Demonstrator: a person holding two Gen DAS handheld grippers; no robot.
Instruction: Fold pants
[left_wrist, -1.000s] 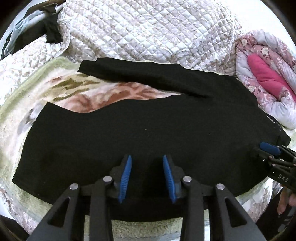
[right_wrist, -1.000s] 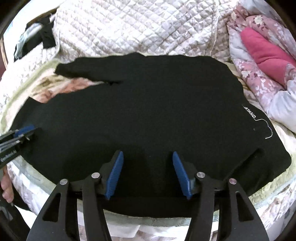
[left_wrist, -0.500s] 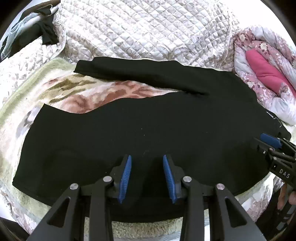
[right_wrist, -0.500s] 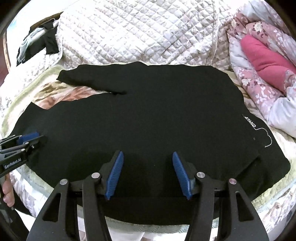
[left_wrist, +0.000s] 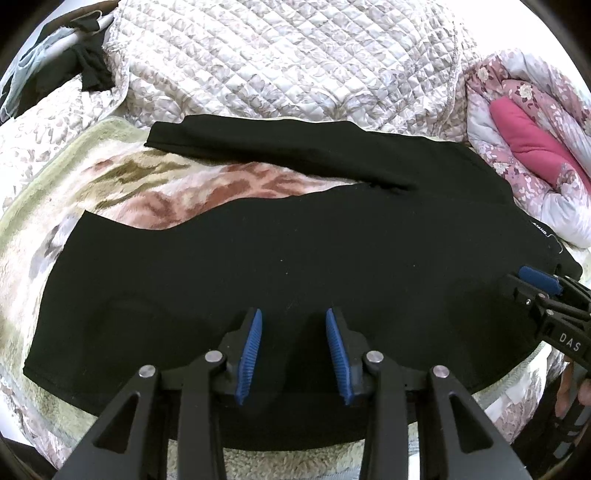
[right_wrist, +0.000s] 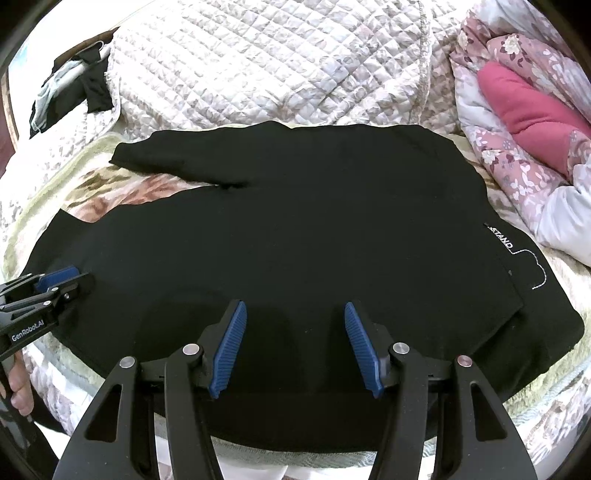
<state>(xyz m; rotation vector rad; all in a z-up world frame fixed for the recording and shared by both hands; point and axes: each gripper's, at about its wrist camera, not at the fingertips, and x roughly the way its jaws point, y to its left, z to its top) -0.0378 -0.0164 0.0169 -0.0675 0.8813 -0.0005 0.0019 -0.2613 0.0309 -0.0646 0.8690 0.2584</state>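
Both pairs of tongs hang released above the pants (left_wrist: 295, 258), and nothing sits between the blades of either. Your left tongs (left_wrist: 293, 350) hover over the near leg, their blades a moderate way apart; your right tongs (right_wrist: 295, 343) hover over the seat and waist end, spread wider. The black pants lie flat on the bed (left_wrist: 122, 192), spread out ahead of both tongs, waistband off to the right of the right tongs, where the small white label (right_wrist: 502, 240) shows. The far leg (left_wrist: 277, 147) angles away from the near one, leaving a wedge of patterned blanket between them ahead of the left tongs.

The first fold looks not yet made, so I would bring one leg over the other. Take the near edge with both tongs at once, left toward the hem, right toward the waist. Bite only the cloth of the pants, not the fluffy blanket beneath. Lift both together and level, so the fabric does not sag or twist. Lay the near leg onto the far one, edges matched, before you let go.
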